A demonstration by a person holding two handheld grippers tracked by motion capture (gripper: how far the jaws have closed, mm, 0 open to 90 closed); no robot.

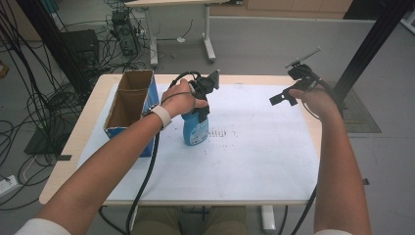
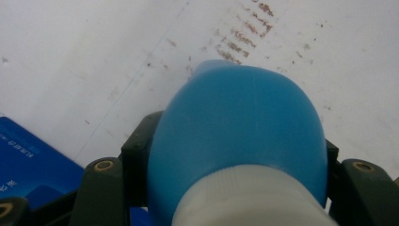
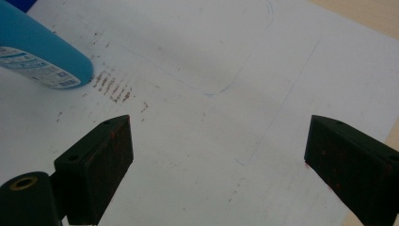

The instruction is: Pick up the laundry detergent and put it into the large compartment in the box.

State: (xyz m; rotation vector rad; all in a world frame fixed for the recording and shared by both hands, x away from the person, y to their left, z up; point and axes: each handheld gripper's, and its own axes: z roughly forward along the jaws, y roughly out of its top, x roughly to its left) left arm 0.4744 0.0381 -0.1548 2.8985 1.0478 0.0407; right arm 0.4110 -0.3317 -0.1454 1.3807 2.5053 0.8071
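The left gripper [image 1: 201, 100] grips a blue bottle [image 1: 195, 128] by its shoulders, just below the white cap [image 2: 254, 197]; the bottle stands on the white sheet [image 1: 254, 147] beside a blue box [image 1: 131, 110]. Its label [image 3: 35, 68] print is too small to read. The right gripper [image 3: 219, 155] hovers wide open, nothing between its jaws, bottle far left.

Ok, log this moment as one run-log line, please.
left claw: shut on blue bottle, upright on white sheet | right claw: open, empty | cardboard box: beside bottle
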